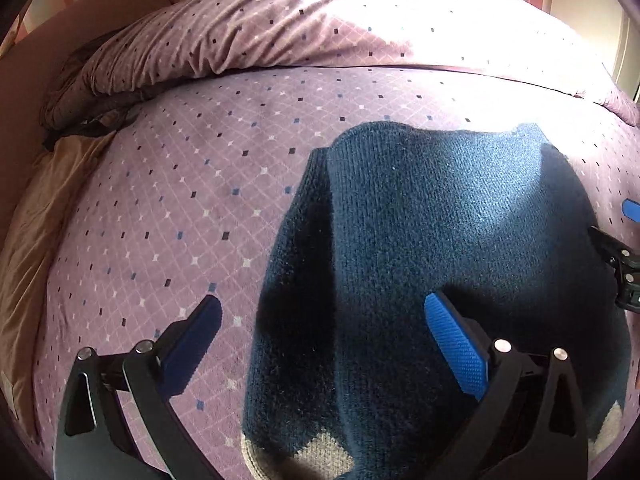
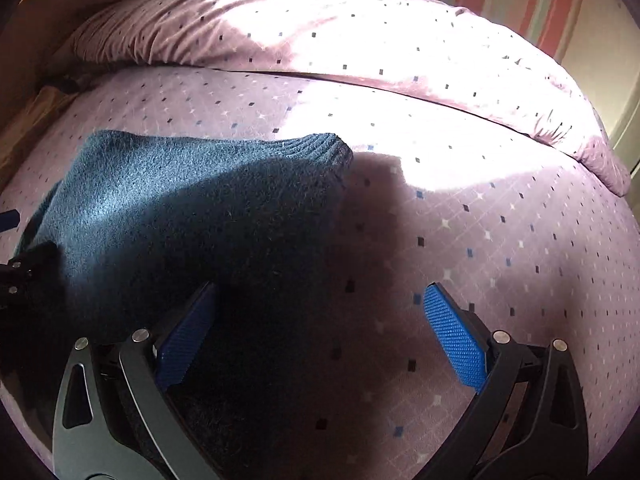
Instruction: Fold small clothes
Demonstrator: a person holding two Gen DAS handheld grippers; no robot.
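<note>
1. The dark blue knit sweater (image 1: 440,240) lies flat on the bed (image 1: 180,200), partly folded, long axis running away from you toward the duvet (image 1: 320,24)
2. Your left tongs (image 1: 324,344) sit over its near-left part: right pad above the knit, left pad out over the sheet, so the sweater's left edge falls between the pads
3. Your right tongs (image 2: 320,328) mirror that: left pad over the knit, right pad over bare sheet, the right edge between them
4. Both tongs are spread wide, pinching nothing
5. Both hands look about equally near; the sweater lies ahead and inward of each
6. Pose: both tilted down at the bed, pointing forward, side by side. Whether any pad touches the knit, can't tell
7. My read: next fold goes along the long axis, so grab the near hem corners
</note>
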